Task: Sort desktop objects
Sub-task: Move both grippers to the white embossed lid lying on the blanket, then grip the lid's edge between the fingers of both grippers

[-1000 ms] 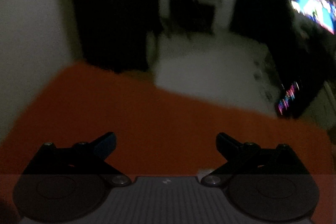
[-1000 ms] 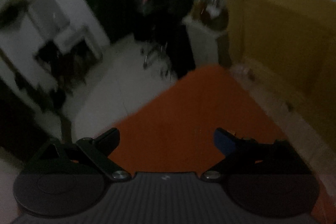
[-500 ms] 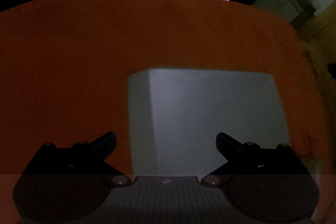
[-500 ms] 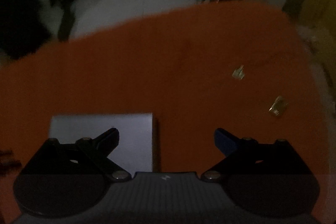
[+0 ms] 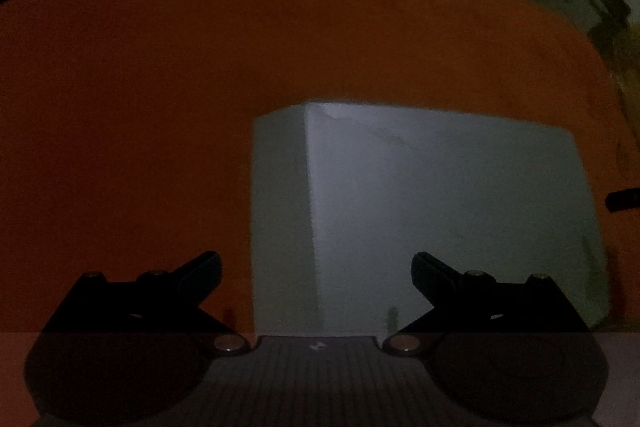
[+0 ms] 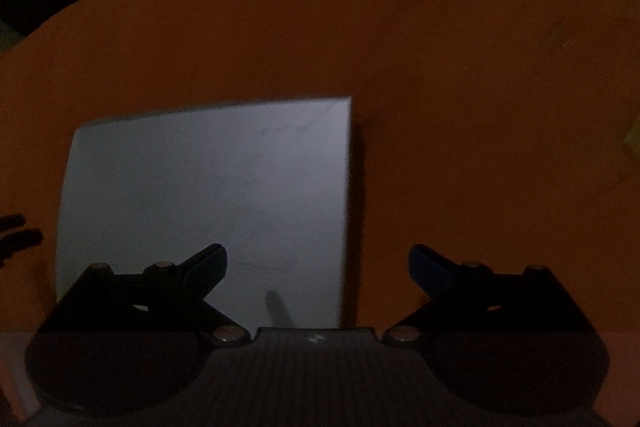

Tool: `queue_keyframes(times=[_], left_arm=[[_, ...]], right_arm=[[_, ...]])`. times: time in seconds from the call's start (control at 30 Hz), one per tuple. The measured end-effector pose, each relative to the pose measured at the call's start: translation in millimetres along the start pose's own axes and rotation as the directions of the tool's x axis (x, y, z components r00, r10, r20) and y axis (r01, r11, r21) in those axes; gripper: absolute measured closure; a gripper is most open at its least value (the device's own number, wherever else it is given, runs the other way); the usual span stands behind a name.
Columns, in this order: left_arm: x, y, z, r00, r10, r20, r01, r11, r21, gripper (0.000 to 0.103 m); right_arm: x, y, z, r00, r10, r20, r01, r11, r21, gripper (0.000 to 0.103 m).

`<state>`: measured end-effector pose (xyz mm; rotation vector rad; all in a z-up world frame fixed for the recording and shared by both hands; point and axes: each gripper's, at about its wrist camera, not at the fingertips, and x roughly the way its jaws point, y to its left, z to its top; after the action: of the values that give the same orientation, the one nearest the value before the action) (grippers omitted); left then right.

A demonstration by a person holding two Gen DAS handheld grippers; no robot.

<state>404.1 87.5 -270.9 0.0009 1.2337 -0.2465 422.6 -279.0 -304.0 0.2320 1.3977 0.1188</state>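
**Both grippers now down over the white box, nothing picked yet**

Change vs 1 s ago: both cams were sweeping the dim room, blurred; half a sec ago they tipped onto the table, and now both views are steady and closer in. The white box (image 5: 440, 211) fills more of the left wrist view than it did, so approach looks about done.

Left gripper (image 5: 316, 267): fingers spread wide, nothing btwn them. Box sits at 12–2 o'clock ahead of it, closed top, left side wall showing, resting on the orange tablecloth (image 5: 140, 99).

Right gripper (image 6: 318, 263): also wide open, empty. Same box (image 6: 208, 195) lies at 10–12 o'clock from it; box's right edge runs up the middle of the gap. Dark fingerlike shapes at 9 o'clock, frame edge: can't tell what they are.

Small yellowish item (image 6: 632, 143) at 3 o'clock edge of the right view, too cut off and dark to name. The two small pieces visible on the cloth 0.5 s ago are out of frame now.

Meaning for task: sorting prob. not begun. Box seems the container, closed, so next step likely opening it or fetching a loose item. Low light makes small bits hard to spot.
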Motion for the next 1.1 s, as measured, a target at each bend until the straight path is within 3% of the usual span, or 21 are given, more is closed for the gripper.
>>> queue_keyframes(times=[0.07,0.13,0.3,0.47,0.53,0.63,0.73,0.93,1.0,1.1], left_arm=[[11.8,-0.7,-3.1,1.000,0.012,0.010,-0.012,1.000,0.025,0.000],[25.4,4.4,-4.7,0.999,0.045,0.007,-0.045,0.999,-0.009,0.000],[52.2,18.4,-9.9,0.998,-0.060,-0.030,0.056,0.991,-0.122,0.000],[53.1,24.5,-12.0,0.997,-0.081,-0.018,0.077,0.982,-0.171,0.000],[48.4,27.5,-15.3,0.994,-0.105,-0.025,0.099,0.977,-0.191,0.000],[46.0,32.3,-21.4,0.978,-0.203,-0.054,0.186,0.955,-0.230,0.000],[41.3,28.9,-24.3,0.942,-0.328,-0.072,0.299,0.916,-0.267,0.001],[34.1,4.9,-16.2,0.978,-0.168,-0.124,0.143,0.972,-0.187,0.000],[36.3,-2.8,-15.4,0.982,-0.116,-0.150,0.096,0.986,-0.134,0.000],[35.1,-3.3,-17.0,0.982,-0.093,-0.162,0.073,0.989,-0.126,0.001]], right_arm=[[13.9,-0.7,-8.3,1.000,0.022,0.009,-0.022,1.000,0.017,0.000],[29.3,-1.9,-16.5,1.000,0.012,0.026,-0.013,0.999,0.030,0.000],[55.7,0.6,-25.6,1.000,0.011,0.006,-0.011,1.000,0.020,0.000],[77.4,10.5,-29.1,0.998,0.036,-0.061,-0.036,0.999,-0.006,0.000],[77.5,13.5,-31.4,0.998,0.035,-0.046,-0.034,0.999,0.013,0.000],[73.6,12.8,-36.6,0.999,0.054,-0.008,-0.053,0.997,0.056,0.000],[68.3,14.9,-45.1,0.992,0.123,0.025,-0.124,0.992,0.032,0.000],[70.1,29.0,-47.8,0.997,0.073,-0.008,-0.072,0.997,0.021,0.000],[71.6,30.6,-47.4,0.998,0.062,-0.021,-0.062,0.998,0.017,0.000],[77.6,27.7,-40.8,0.997,0.063,-0.048,-0.063,0.998,0.002,0.000]])
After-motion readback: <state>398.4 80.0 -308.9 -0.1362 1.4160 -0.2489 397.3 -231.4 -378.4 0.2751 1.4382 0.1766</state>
